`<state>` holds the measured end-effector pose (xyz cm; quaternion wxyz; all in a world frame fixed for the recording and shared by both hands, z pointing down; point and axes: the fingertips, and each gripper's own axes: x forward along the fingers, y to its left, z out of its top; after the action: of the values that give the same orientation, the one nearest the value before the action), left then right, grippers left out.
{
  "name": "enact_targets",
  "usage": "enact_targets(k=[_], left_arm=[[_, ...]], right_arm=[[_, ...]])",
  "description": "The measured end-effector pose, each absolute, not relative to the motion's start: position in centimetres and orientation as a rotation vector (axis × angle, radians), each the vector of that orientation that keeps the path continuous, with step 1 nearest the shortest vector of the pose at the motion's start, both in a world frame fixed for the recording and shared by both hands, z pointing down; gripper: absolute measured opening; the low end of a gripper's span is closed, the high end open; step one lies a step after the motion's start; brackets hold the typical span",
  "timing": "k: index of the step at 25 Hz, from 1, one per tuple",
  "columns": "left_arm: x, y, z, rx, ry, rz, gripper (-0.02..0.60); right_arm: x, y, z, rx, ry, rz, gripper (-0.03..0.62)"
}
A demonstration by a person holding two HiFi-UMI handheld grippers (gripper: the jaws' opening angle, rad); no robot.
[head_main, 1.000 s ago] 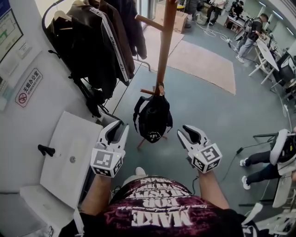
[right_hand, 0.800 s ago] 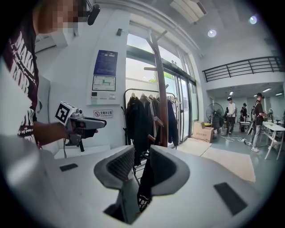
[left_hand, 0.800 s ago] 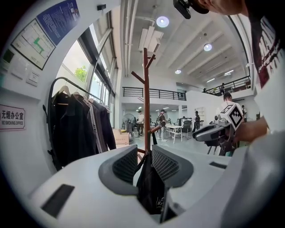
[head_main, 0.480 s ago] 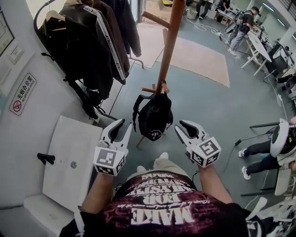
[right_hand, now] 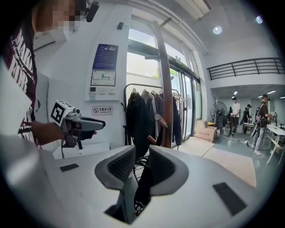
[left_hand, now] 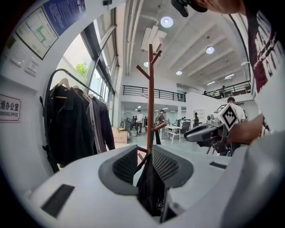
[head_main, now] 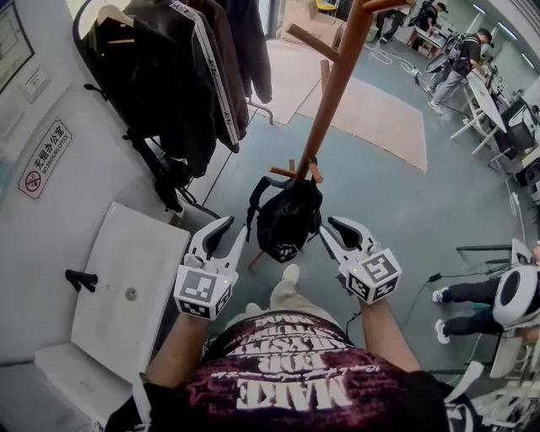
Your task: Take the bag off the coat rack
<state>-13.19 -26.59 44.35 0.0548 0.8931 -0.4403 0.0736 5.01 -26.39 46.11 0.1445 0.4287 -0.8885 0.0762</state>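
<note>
1. Floor (head_main: 405, 211): grey-blue, all round the rack (head_main: 325, 110).
2. Wall (head_main: 76, 194): white, left of rack.
3. Rail (head_main: 84, 21) w/ dark jackets (head_main: 177, 76): left of rack, against the wall; one jacket has a white stripe.
4. Rug (head_main: 371, 114): beige, on the floor beyond rack, to its right.
5. Basin (head_main: 126, 287): white, black tap, left of rack, nearer the person.
6. Rack: brown wood pole w/ angled pegs, upright, approx. centre of head view.
7. Bag (head_main: 287, 219): black, white logo low on the front. Hangs from the low pegs of rack, against the pole's lower part, clear of the floor.
8. L gripper (head_main: 234, 226): just left of the bag, below rack's low pegs. Fingers released, pads apart. Bag shows in the gap in its own view but lies further off; no contact.
9. R gripper (head_main: 326, 228): just right of the bag, level w/ the L one. Fingers apart, gripping nothing; the bag is ahead of them, not touched.
10. Sign (head_main: 46, 159): red-and-white, on the wall, well left of rack.
11. People (head_main: 460, 63): by desks, far beyond rack, to its right.
</note>
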Motion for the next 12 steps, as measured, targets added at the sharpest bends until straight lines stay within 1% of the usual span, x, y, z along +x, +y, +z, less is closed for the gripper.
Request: enact_targets(k=[12], left_arm=[[-7.0,-30.9,45.2,2.771,-1.233,0.301,0.103]], right_arm=[[6.3,-32.3,49.9,1.183,-2.556,0.310,0.107]])
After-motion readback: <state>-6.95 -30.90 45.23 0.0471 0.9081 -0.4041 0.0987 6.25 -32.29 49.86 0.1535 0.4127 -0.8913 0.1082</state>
